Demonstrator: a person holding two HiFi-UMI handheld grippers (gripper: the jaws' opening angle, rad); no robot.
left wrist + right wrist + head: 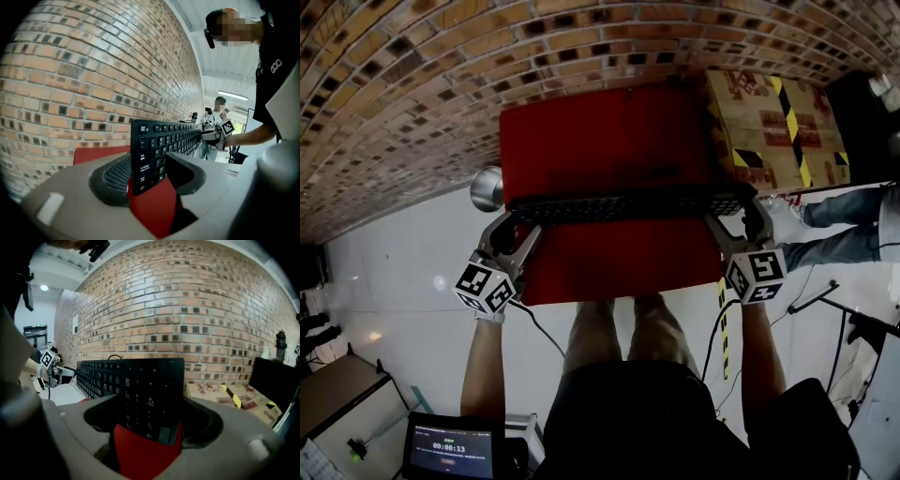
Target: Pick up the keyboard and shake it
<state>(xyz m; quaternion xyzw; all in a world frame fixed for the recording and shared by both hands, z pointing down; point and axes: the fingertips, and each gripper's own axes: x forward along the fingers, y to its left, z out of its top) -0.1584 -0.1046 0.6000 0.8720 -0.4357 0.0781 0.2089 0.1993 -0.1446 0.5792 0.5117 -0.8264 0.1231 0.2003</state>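
Observation:
A black keyboard (628, 204) hangs in the air above the red table (609, 141), held edge-on between both grippers. My left gripper (512, 228) is shut on the keyboard's left end (149, 154), the end with the Tab and Caps Lock keys. My right gripper (733, 217) is shut on its right end, the number pad (150, 401). In the left gripper view the keyboard stands upright on its long edge and the right gripper (220, 133) shows at its far end. The left gripper (51, 366) shows far off in the right gripper view.
A brick wall (412, 84) stands behind the table. Cardboard boxes with black and yellow tape (773, 127) sit at the table's right. A round metal object (487, 187) lies left of the table. Another person (844, 225) stands at right. A small screen (450, 448) is below left.

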